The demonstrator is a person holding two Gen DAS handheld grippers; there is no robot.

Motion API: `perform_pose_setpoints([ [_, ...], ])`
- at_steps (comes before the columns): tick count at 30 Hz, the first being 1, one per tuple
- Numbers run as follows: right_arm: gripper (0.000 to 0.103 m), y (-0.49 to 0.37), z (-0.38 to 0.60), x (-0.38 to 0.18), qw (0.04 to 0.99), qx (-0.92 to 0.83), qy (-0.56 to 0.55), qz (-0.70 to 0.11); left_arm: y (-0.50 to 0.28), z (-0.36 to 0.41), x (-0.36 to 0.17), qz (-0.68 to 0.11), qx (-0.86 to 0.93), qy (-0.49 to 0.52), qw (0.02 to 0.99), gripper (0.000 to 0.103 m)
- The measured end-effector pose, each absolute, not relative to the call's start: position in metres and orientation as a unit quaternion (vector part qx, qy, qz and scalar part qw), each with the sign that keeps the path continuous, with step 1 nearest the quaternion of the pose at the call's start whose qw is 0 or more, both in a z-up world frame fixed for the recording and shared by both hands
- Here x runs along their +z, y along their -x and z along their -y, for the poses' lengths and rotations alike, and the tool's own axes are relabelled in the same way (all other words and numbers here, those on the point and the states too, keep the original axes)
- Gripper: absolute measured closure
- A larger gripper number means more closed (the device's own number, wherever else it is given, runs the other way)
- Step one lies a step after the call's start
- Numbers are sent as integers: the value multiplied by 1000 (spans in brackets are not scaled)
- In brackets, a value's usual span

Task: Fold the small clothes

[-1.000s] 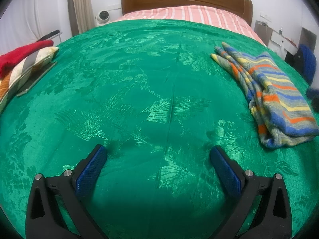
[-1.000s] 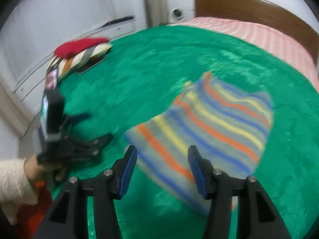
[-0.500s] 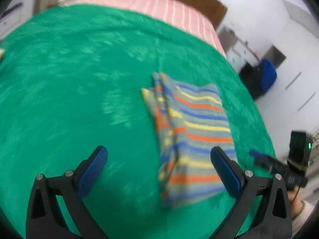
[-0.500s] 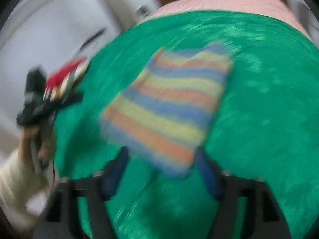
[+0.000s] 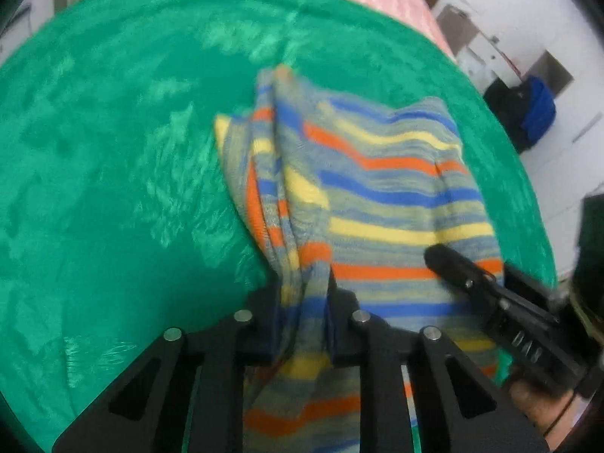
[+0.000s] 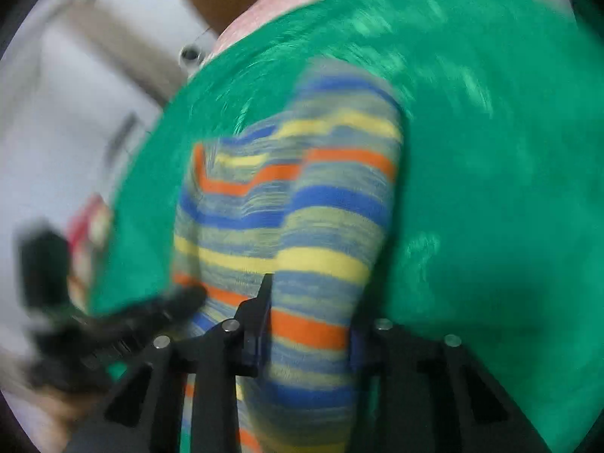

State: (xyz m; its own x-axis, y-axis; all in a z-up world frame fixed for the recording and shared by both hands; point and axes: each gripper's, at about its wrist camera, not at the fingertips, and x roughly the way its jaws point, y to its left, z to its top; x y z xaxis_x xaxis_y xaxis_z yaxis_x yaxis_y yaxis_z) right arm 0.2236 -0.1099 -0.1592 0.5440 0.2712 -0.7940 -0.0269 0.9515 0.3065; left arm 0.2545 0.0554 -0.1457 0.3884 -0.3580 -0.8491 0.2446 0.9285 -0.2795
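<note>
Nearest the lens, the left claw [image 5: 304, 324], open wide over bare bedspread a second ago, is now clamped on a bunched edge of the striped garment [image 5: 377, 188]. The right claw [image 6: 305, 334], at 4 o'clock in the left view, has likewise closed on the cloth. The garment trails toward 12 o'clock across the green bedspread [image 5: 113, 151], so folding looks ready to begin.

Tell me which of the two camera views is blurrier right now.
Right wrist view: heavy motion smear over the striped cloth, green bedspread and wall. Left wrist view: sharper, stripes readable, only slight softness; both show fisheye bending at the edges.
</note>
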Motion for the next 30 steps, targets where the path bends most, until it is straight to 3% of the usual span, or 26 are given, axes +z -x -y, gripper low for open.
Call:
perform_pose_setpoints([
  [3,80,-207,83,-123,905,94,-20,-414,-244,-50,-114,-473,-204,45,856,87],
  [7,80,-200,92,-85,930,92,-4,-355,-250,-40,-77,-434,-207,64,874,83],
  [8,80,-204,101,-79,932,85,-19,-353,-257,-37,-77,-440,-203,63,873,78],
  [10,77,-213,121,-78,925,72,-57,-368,-264,-31,-92,-469,-178,45,864,43],
  [13,47,-217,168,-98,899,18,-114,-423,-250,-41,-121,-491,-133,6,861,39],
  [17,22,-171,210,-115,890,-31,-101,-443,-206,-72,-117,-452,-124,-11,883,38],
  [22,19,-89,209,-74,932,-52,-8,-360,-139,-81,-51,-320,-83,-48,943,1],
  [23,16,-72,207,-60,943,-60,-1,-327,-125,-81,-33,-280,-71,-49,956,1],
  [25,0,-38,204,-33,961,-87,0,-264,-90,-80,-1,-194,-43,-49,979,0],
  [27,0,-12,198,-15,967,-120,-7,-225,-70,-78,15,-167,-12,-42,985,0],
  [30,0,-12,185,-6,958,-70,-9,-278,-59,-73,26,-207,-40,-20,977,0],
])
